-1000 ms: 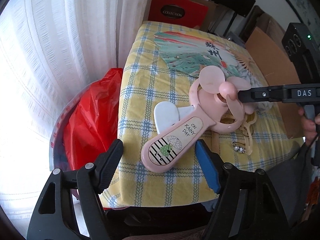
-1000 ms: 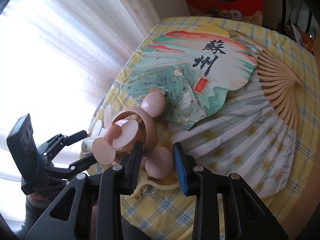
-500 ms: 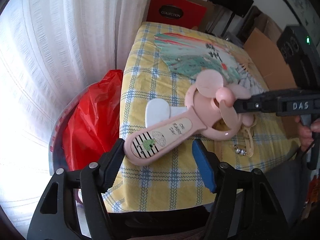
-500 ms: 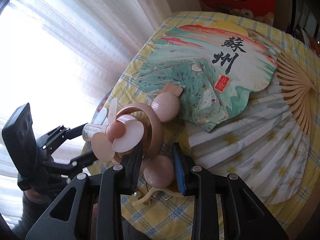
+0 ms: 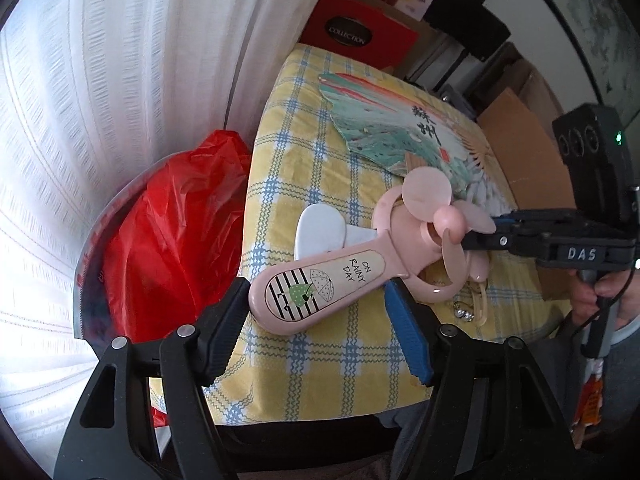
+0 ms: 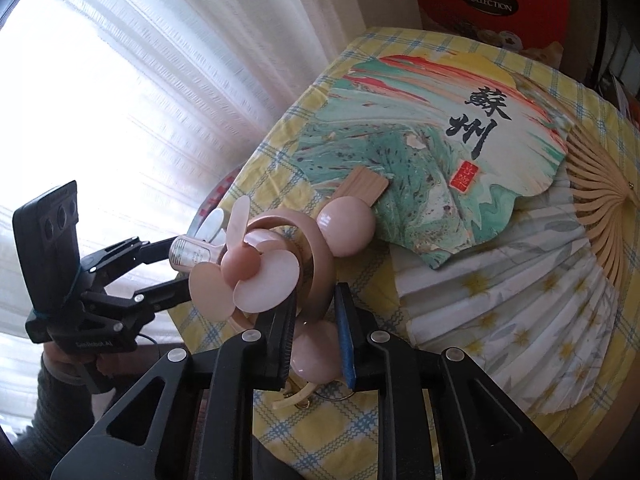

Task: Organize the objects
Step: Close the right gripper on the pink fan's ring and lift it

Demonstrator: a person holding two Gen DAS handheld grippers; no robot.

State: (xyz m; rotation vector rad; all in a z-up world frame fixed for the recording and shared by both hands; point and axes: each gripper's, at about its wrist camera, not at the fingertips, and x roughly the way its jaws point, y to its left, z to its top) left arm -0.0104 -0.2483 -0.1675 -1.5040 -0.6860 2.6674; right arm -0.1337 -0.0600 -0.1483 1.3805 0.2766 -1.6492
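A pink hand-held fan point(image 5: 332, 280) with round ears and an "ON RAINY DAY" handle hangs in the air above the yellow checked table point(image 5: 312, 152). My right gripper point(image 6: 316, 312) is shut on the fan's ring guard point(image 6: 320, 264), near its lower ear. My left gripper point(image 5: 316, 304) is open, its fingers on either side of the fan's handle without closing on it. The right gripper also shows in the left wrist view point(image 5: 496, 236), reaching in from the right.
A painted flat fan point(image 6: 420, 152) lies over a white folding fan point(image 6: 512, 280) on the table. A white fan part point(image 5: 320, 232) and a keyring clip point(image 5: 468, 308) lie below the pink fan. A red bag point(image 5: 172, 240) sits left of the table; a red box point(image 6: 492, 4) stands behind.
The pink fan has been lifted and carried a little toward the table's near-left corner by my right gripper. My left gripper stays open around the handle.
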